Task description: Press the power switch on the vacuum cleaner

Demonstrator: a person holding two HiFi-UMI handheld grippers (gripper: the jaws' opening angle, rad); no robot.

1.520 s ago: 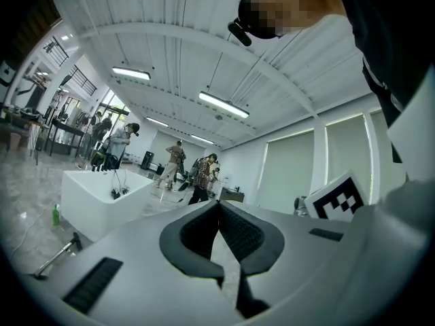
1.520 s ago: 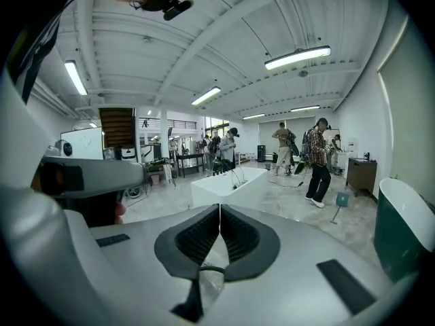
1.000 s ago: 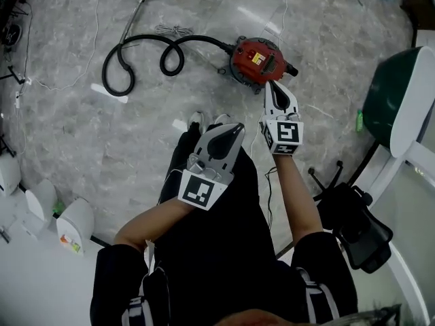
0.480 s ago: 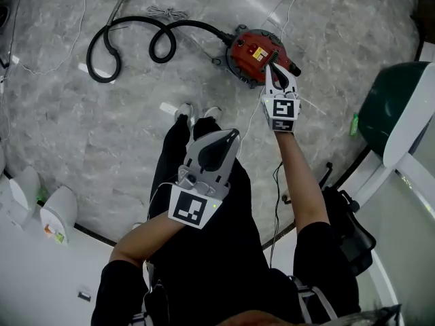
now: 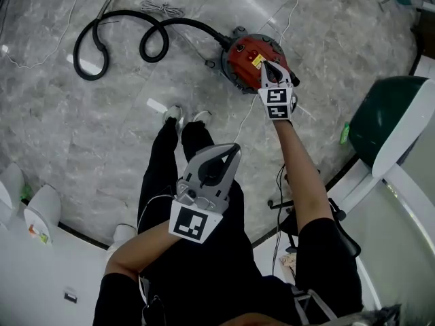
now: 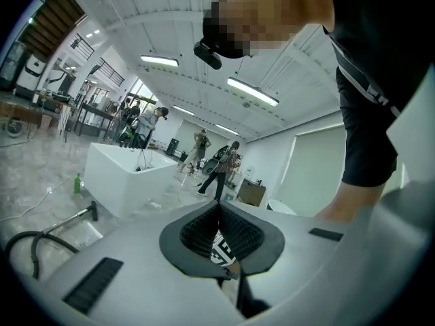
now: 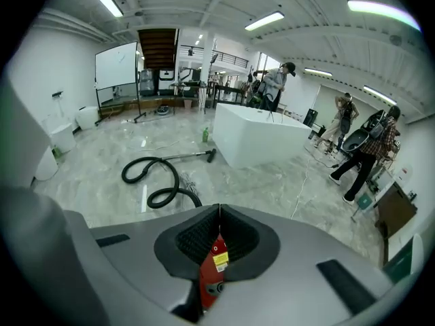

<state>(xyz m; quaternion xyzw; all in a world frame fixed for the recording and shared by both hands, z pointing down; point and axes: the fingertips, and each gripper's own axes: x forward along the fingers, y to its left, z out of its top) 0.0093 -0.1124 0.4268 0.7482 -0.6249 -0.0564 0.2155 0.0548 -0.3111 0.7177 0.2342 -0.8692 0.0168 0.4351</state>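
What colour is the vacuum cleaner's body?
The vacuum cleaner body is red with a yellow label; clearest in the head view.

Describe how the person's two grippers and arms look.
Both the left gripper and right gripper are pale grey wedge-shaped shells tapering to black-lined fingers. Each carries a white cube with black square markers. The person wears black short sleeves, and the forearms are bare.

Glossy red plastic vacuum cleaner (image 5: 245,58) on polished marble-look floor (image 5: 68,128).
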